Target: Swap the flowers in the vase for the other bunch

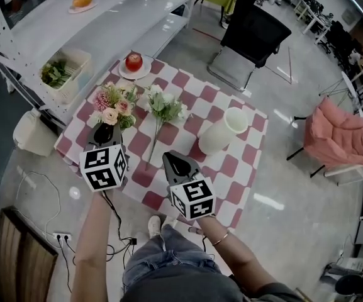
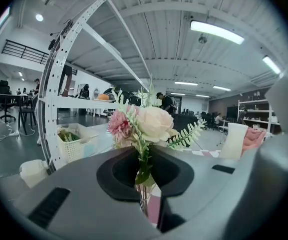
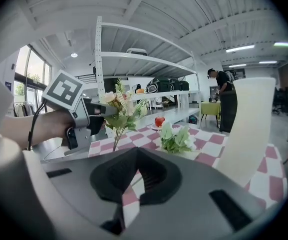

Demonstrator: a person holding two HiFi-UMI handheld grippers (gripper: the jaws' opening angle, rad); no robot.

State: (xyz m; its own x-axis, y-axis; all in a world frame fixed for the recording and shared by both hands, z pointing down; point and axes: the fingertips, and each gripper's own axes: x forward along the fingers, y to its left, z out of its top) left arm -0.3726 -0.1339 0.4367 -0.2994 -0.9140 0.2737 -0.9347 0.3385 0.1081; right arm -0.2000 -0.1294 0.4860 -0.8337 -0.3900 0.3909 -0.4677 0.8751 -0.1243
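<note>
On the left, my left gripper is closed on the stems of the pink bunch and holds it upright, low over the checked cloth. I cannot tell whether the stems touch it. To the right of it lies the white bunch, flat on the cloth. Its long axis runs from the blossoms at the far side to the stem end at my side. This stem end is just left of my right gripper, whose jaws are almost together with nothing between them. So I judge the right hand is the nearer one for picking it. Farthest right stands the white vase, empty.
</note>
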